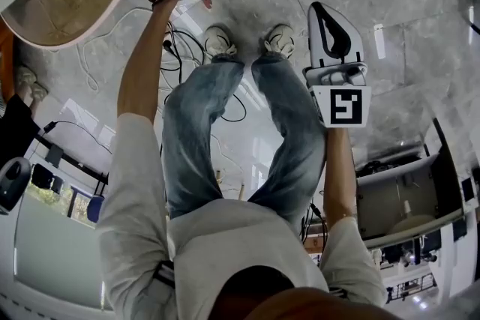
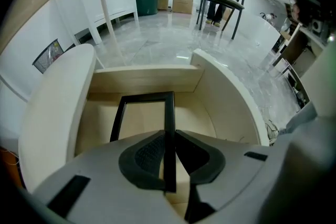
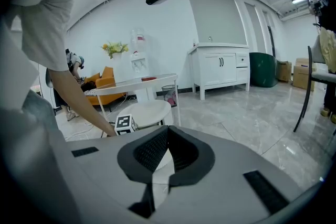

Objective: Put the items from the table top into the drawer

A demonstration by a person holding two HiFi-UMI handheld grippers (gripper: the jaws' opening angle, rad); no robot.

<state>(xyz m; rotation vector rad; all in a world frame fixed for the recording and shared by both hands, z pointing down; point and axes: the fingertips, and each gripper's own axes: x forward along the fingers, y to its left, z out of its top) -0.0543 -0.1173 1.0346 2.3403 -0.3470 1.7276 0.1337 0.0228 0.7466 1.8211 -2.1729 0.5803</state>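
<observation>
The left gripper (image 2: 169, 134) is pointing steeply down into the open drawer (image 2: 147, 78). Its fingers (image 2: 149, 155) are clamping the right-hand bar of a thin black frame (image 2: 145, 96). The frame is reaching away from the fingers into the drawer, and its far bar is sitting mid-picture in the left gripper view, just under the drawer's far end. Whether that bar is touching the drawer floor, I can't tell. At the right of the head view, the right gripper (image 3: 168, 128) is hanging over the room's floor (image 1: 420, 49), well apart from the drawer. Its fingers are closed tip to tip on nothing.

So this looks like the placing step, and it wants a soft finish. The grip is on one side bar only, so I'd expect the frame to be wanting to swing about that bar. Slow and straight seems the safe way. The far bar should be meeting the drawer floor first. The wrist should then be tipping so the frame is lying down flat, not standing on edge.

The curved white side wall (image 2: 231, 97), at the right of the left gripper view, is the thing to be steering clear of. A knock there could be twisting the frame out of the fingers. Opening should be waiting until the frame is resting on the wood, because a thin frame let go early would likely be clattering or bouncing. The fingers should then be lifting straight out.
</observation>
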